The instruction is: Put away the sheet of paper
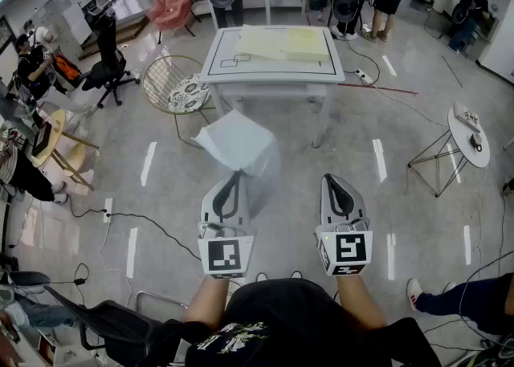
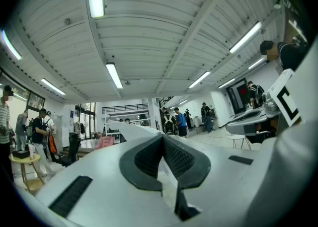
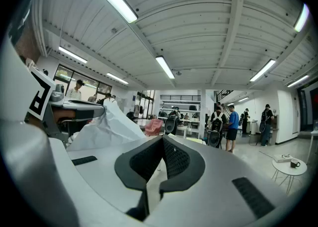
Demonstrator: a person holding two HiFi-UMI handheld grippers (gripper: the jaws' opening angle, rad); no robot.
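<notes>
A crumpled white sheet of paper (image 1: 240, 146) hangs in the air over the floor, pinched at its lower edge by my left gripper (image 1: 237, 175). In the left gripper view the jaws of that gripper (image 2: 162, 138) are shut, and the paper (image 2: 135, 130) sticks out beyond their tips. My right gripper (image 1: 335, 180) is level with it, a short way to the right, and touches nothing. Its pads meet in the right gripper view (image 3: 163, 139) with nothing between them. The paper (image 3: 107, 124) shows there at the left.
A white table (image 1: 273, 70) with a black outline stands ahead and carries pale yellow sheets (image 1: 286, 42). A wire chair (image 1: 172, 84) is left of it, a small round table (image 1: 469, 136) far right. Cables cross the floor. Several people stand around the room.
</notes>
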